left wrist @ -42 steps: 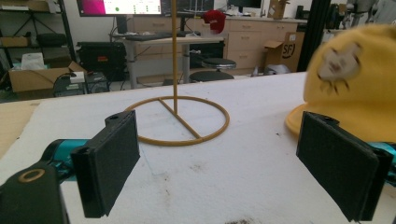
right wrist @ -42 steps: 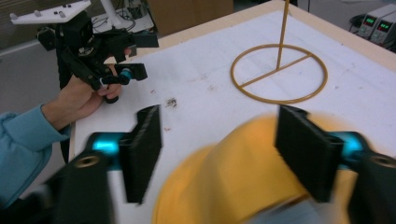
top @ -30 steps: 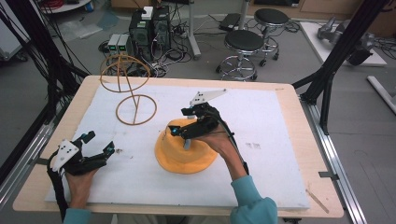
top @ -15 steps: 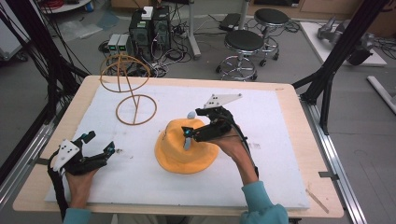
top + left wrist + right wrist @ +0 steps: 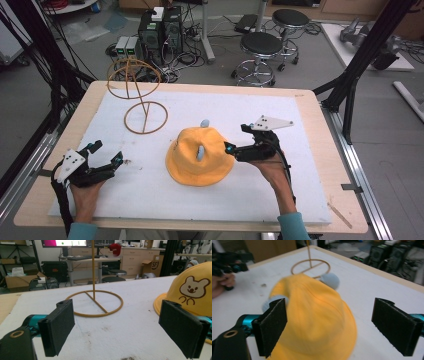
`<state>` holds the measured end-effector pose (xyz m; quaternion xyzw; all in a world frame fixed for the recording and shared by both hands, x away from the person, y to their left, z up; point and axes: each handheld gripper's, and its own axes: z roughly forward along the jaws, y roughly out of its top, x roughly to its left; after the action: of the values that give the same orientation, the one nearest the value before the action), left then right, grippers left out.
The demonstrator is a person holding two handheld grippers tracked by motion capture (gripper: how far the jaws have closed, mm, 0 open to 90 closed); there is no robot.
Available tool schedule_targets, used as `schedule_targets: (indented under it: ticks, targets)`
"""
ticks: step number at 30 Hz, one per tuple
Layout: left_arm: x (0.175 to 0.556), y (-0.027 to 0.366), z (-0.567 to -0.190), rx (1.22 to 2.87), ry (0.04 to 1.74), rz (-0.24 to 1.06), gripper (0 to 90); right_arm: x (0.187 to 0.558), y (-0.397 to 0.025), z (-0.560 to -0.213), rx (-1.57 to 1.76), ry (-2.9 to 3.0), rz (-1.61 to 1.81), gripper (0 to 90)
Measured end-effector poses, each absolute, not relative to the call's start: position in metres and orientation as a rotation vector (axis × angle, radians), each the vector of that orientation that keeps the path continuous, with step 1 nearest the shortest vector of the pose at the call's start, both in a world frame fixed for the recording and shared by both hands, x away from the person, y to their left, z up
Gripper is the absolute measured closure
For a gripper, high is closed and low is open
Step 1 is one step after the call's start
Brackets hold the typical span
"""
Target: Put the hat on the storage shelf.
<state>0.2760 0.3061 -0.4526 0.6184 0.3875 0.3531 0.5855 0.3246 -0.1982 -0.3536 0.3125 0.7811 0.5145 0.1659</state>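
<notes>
Two grippers gaping, hat (image 5: 200,156) between — untouched

The yellow hat (image 5: 200,156) occupies the middle of the surface (image 5: 310,200), between the left gripper (image 5: 107,162) and the right gripper (image 5: 231,149). The wire stand (image 5: 142,102) rises at the far left, well apart from the hat. Open surface lies along the near edge and the far right, with 1 bare lane between stand and hat.
</notes>
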Motion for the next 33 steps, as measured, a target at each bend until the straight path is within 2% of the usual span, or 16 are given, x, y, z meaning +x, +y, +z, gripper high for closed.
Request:
schedule_targets:
  ticks: [18,33]
  targets:
    - [0.279,0.307,-0.448,1.46,0.898,0.804,13.1,0.298,-0.235,-0.408,1.038,2.101,1.353,11.5]
    - [0.296,0.269,-0.379,1.615,0.736,0.667,11.4,0.291,-0.244,-0.416,1.071,2.059,1.349,11.4]
